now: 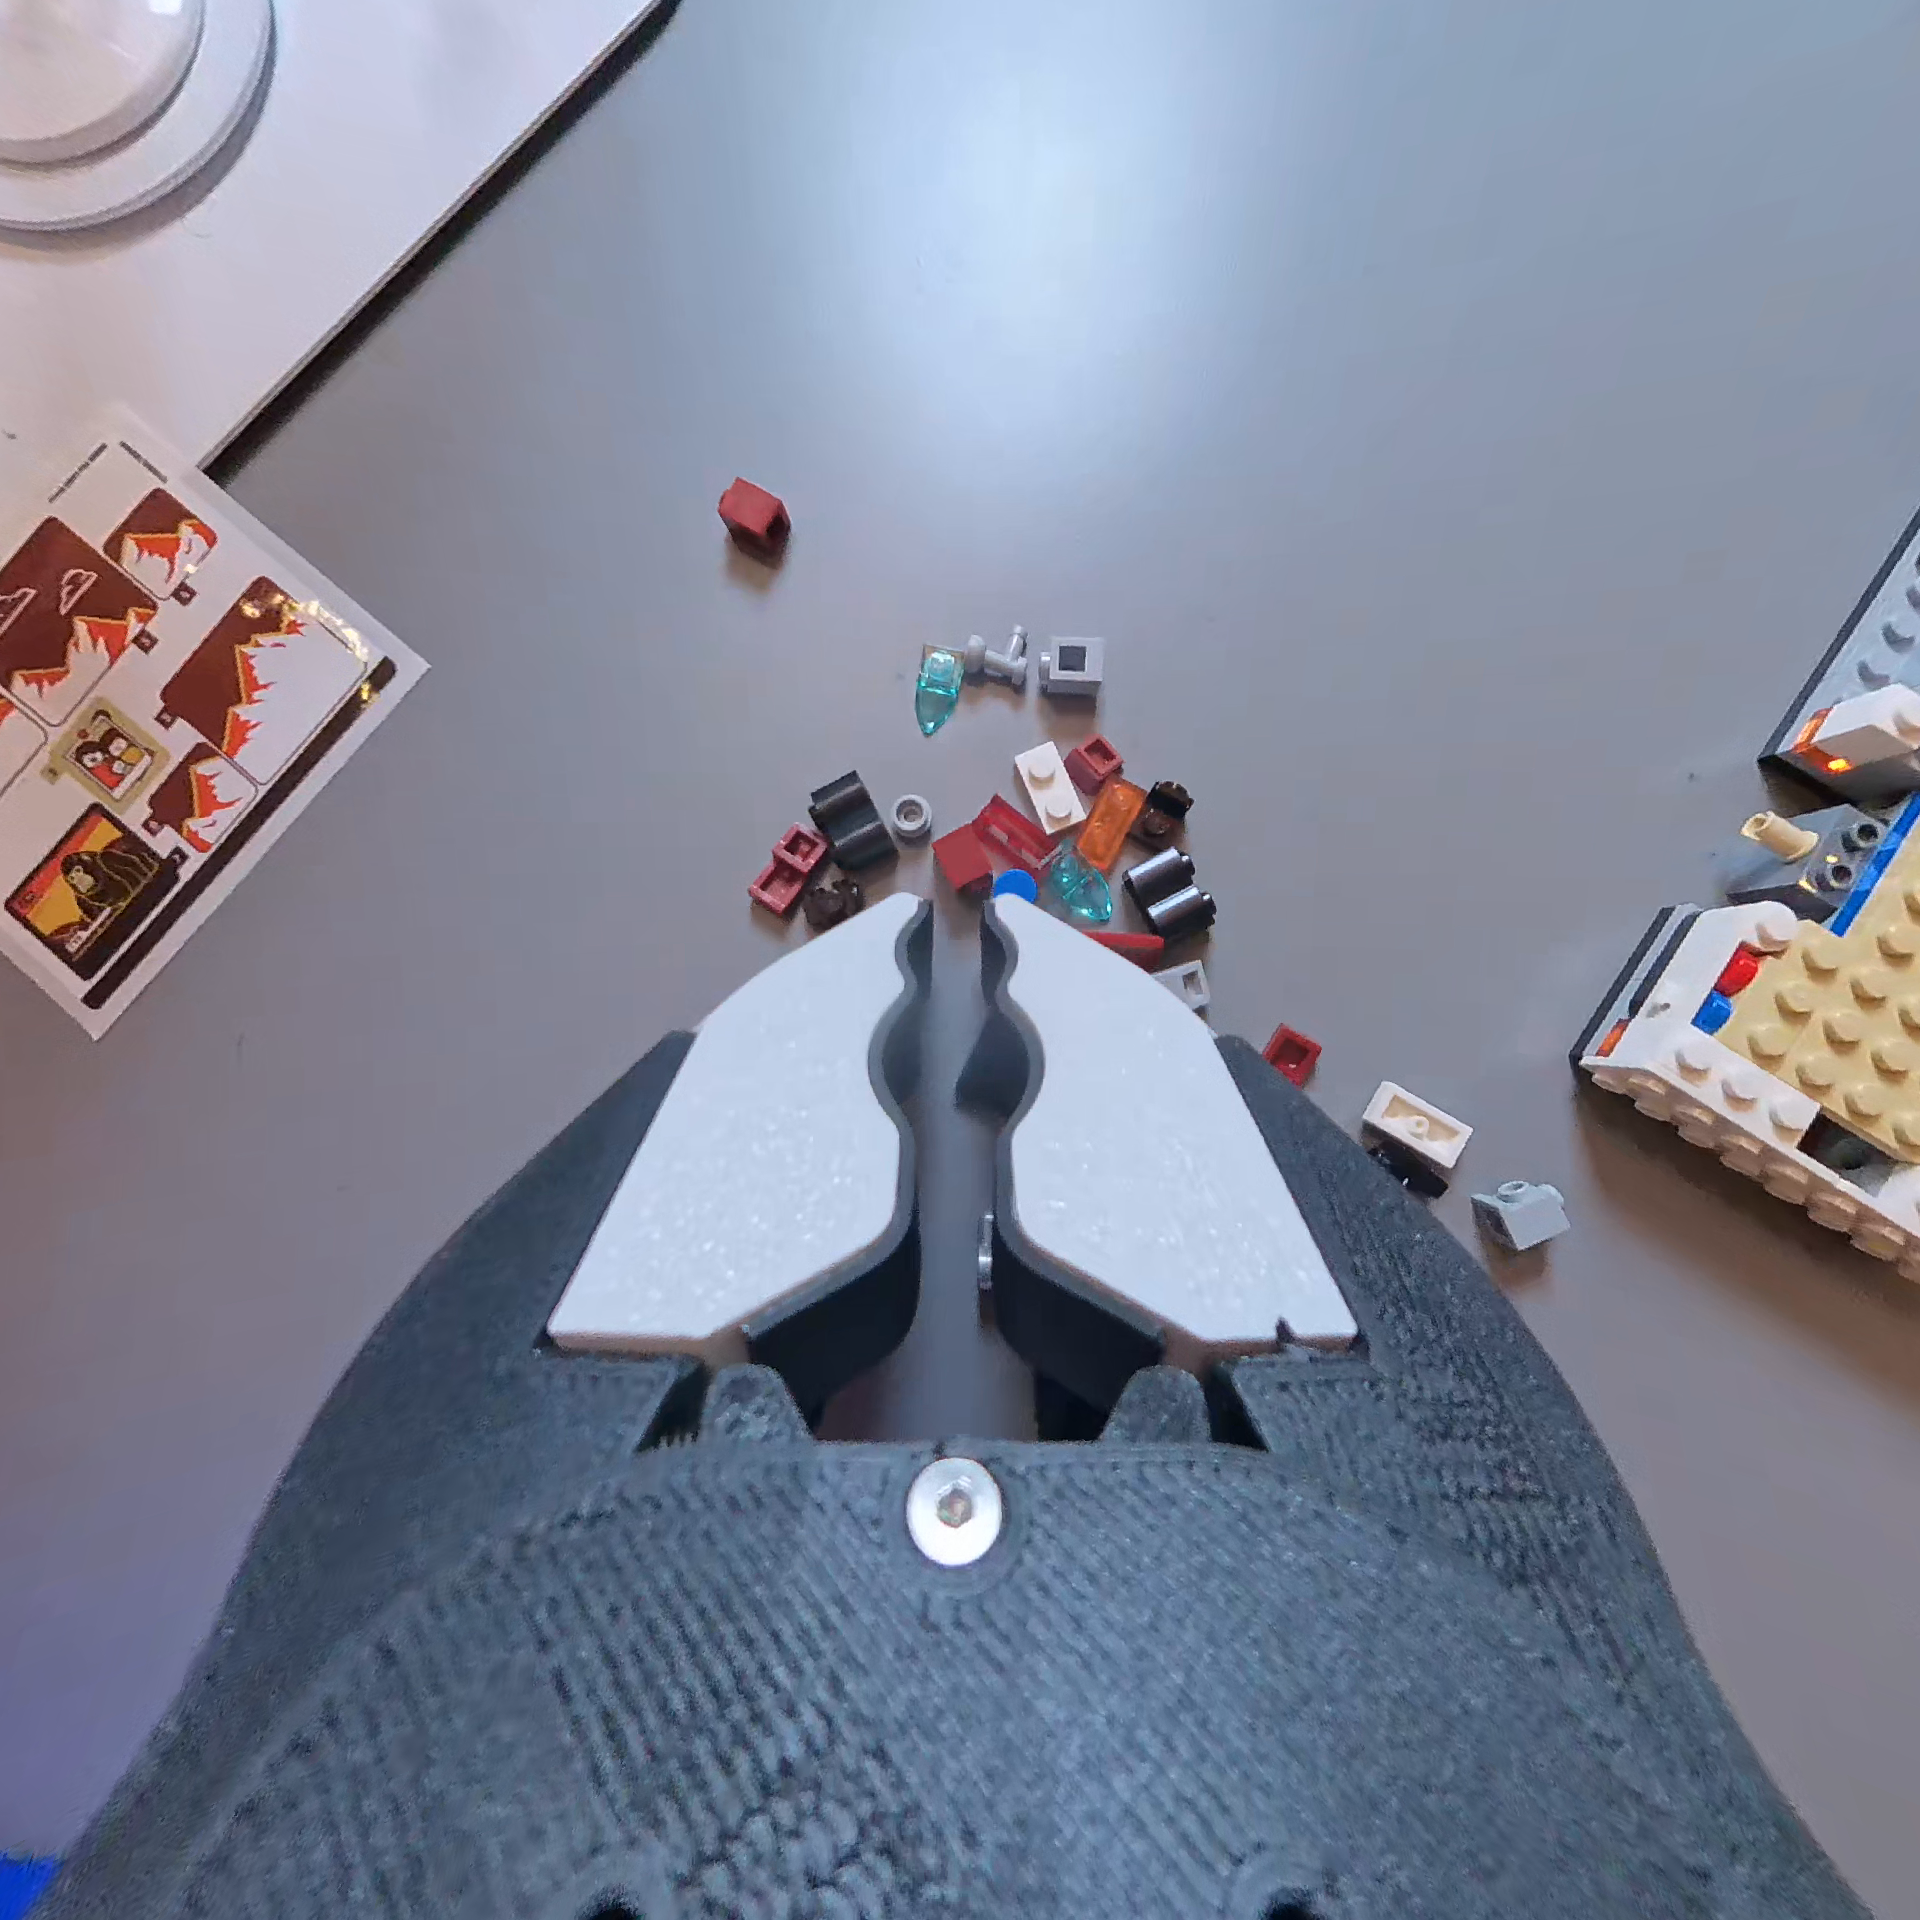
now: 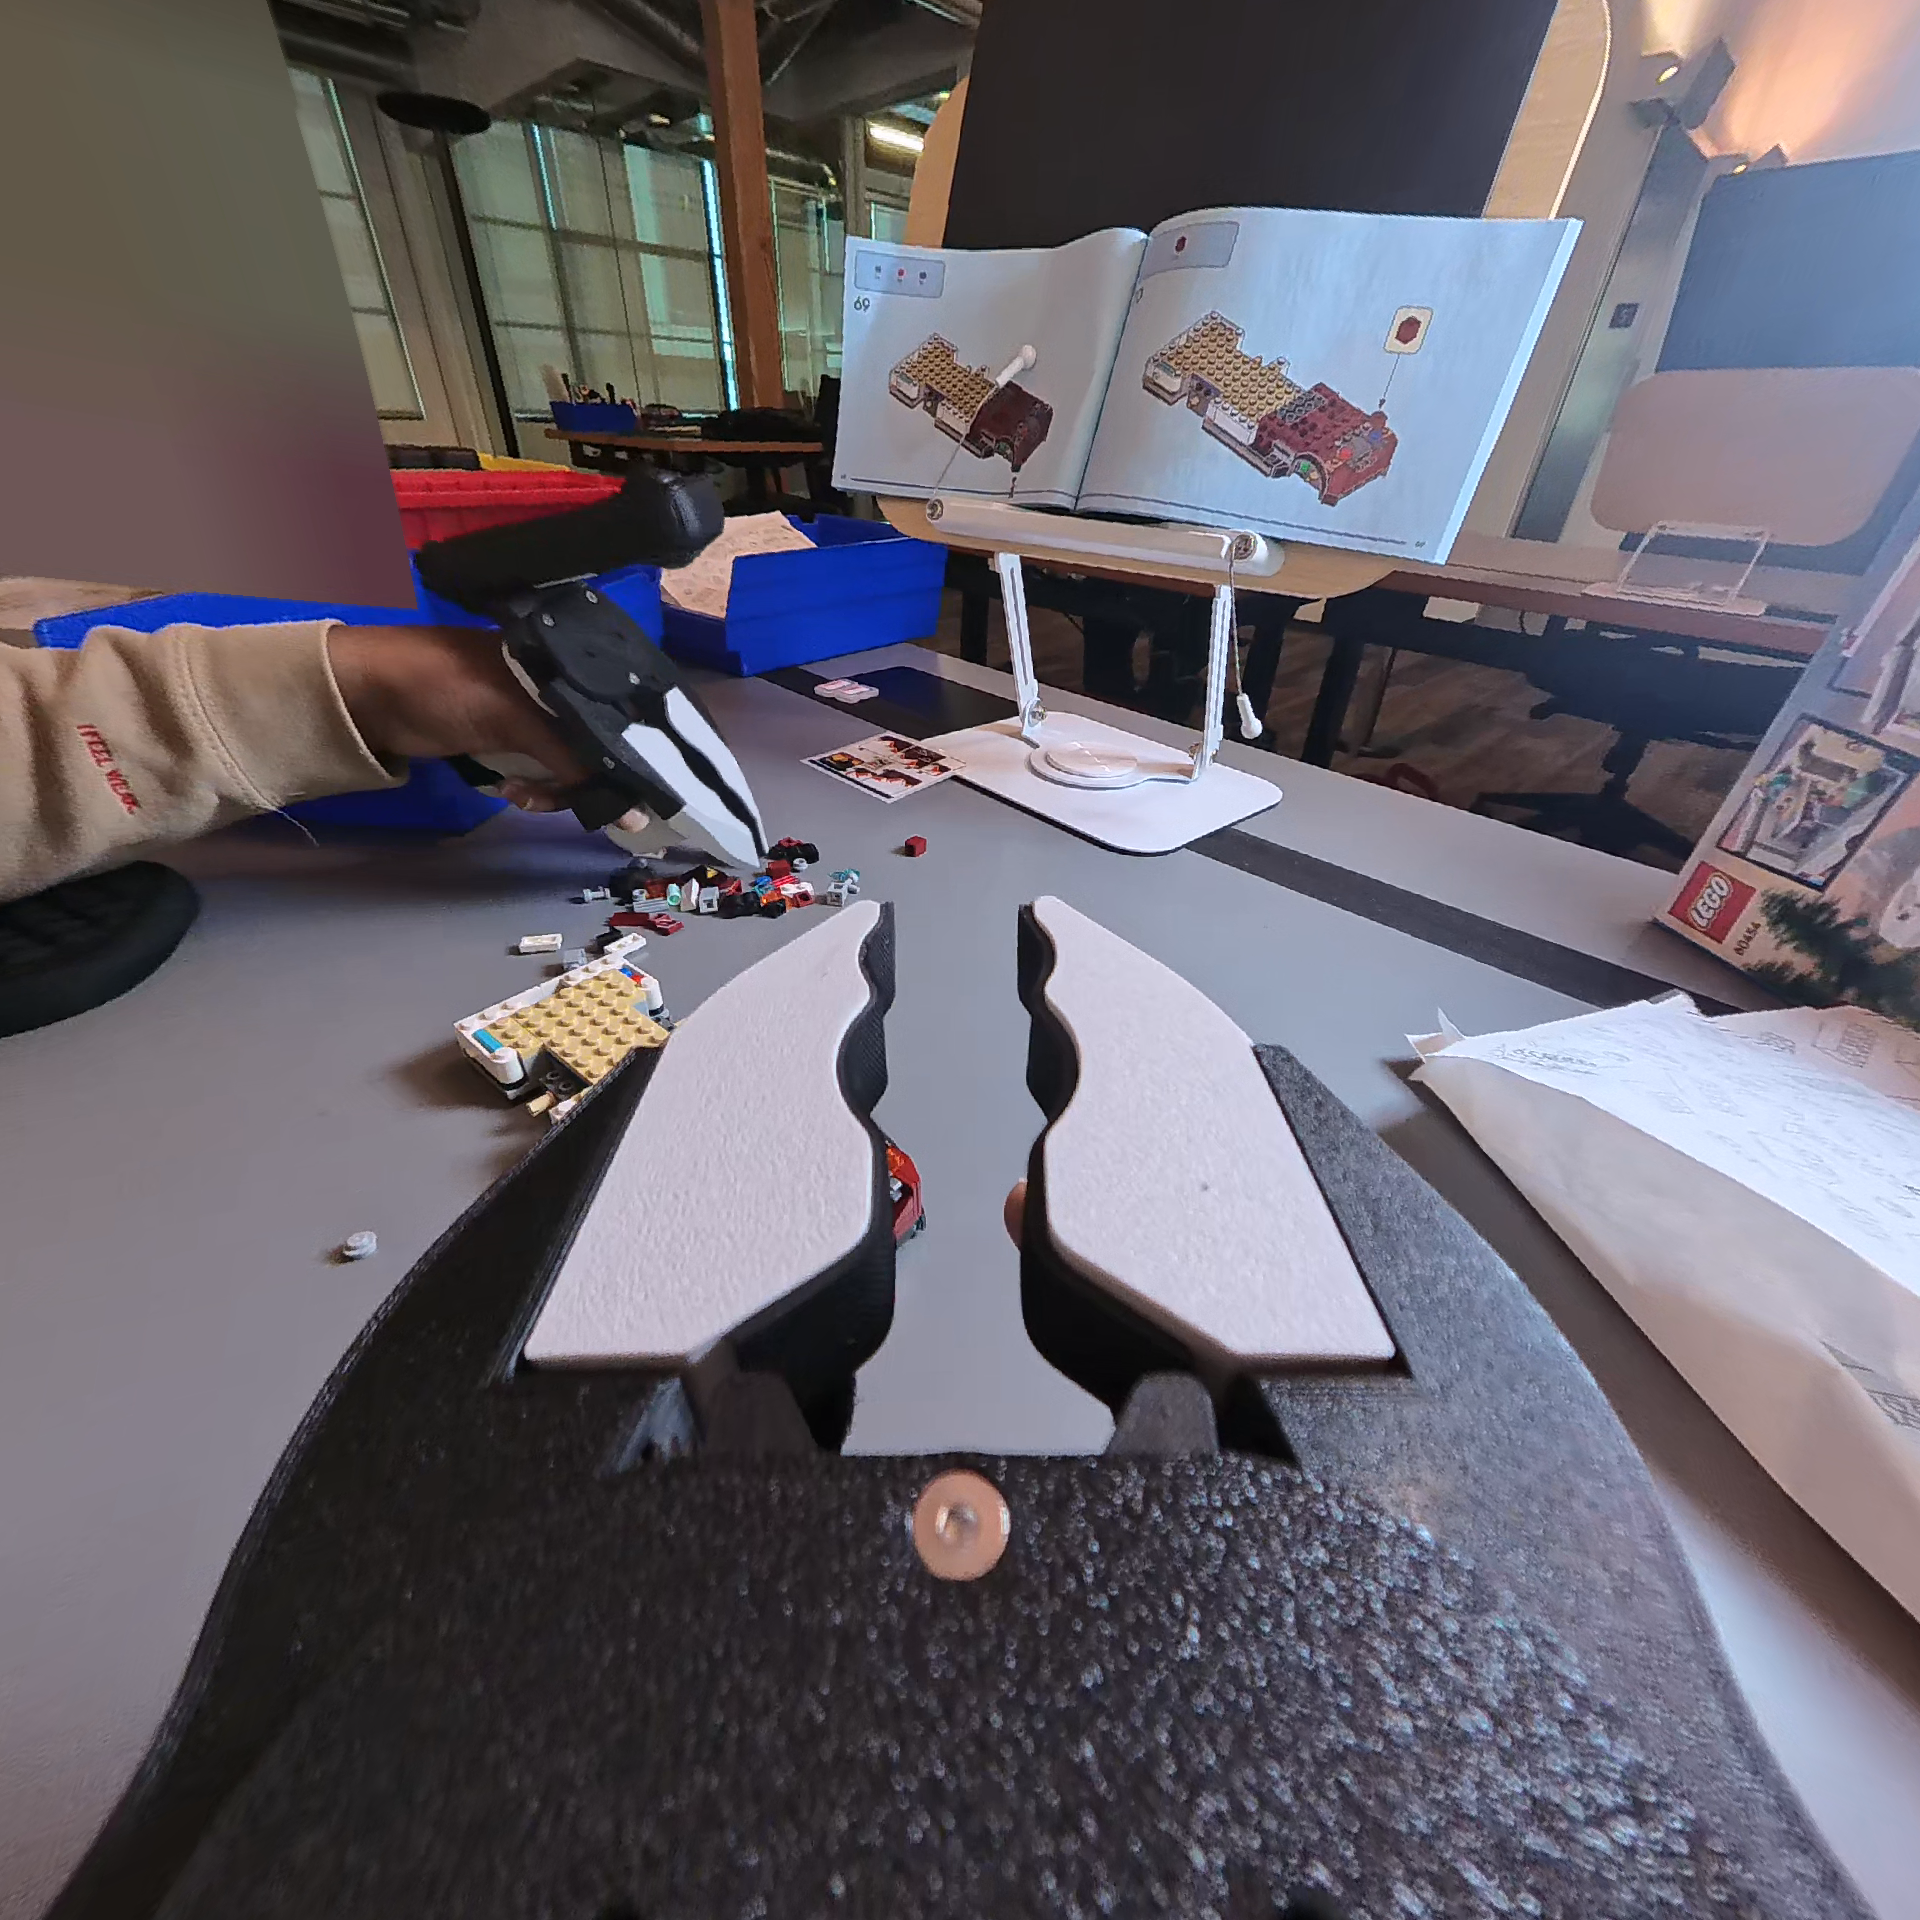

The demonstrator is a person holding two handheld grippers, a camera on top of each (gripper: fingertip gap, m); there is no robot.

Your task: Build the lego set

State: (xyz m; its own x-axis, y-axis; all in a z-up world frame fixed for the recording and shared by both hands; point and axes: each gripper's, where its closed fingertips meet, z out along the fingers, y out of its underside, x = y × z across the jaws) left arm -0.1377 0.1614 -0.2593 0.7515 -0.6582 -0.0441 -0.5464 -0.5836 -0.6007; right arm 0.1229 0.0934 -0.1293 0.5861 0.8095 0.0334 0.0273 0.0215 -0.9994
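Hovering over loose bricks (image 1: 1039, 831), left gripper's (image 1: 958, 914) fingers slightly parted.

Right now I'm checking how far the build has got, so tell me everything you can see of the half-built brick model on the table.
The half-built brick model lies flat on the grey table, apart from both grippers. It looks like glossy plastic: tan studded plates on top, a white brick border, dark grey underneath, small blue, red and orange accents. A dark grey section with a cream peg sits at one end. Loose bricks lie beside it; its far edges are cut off.
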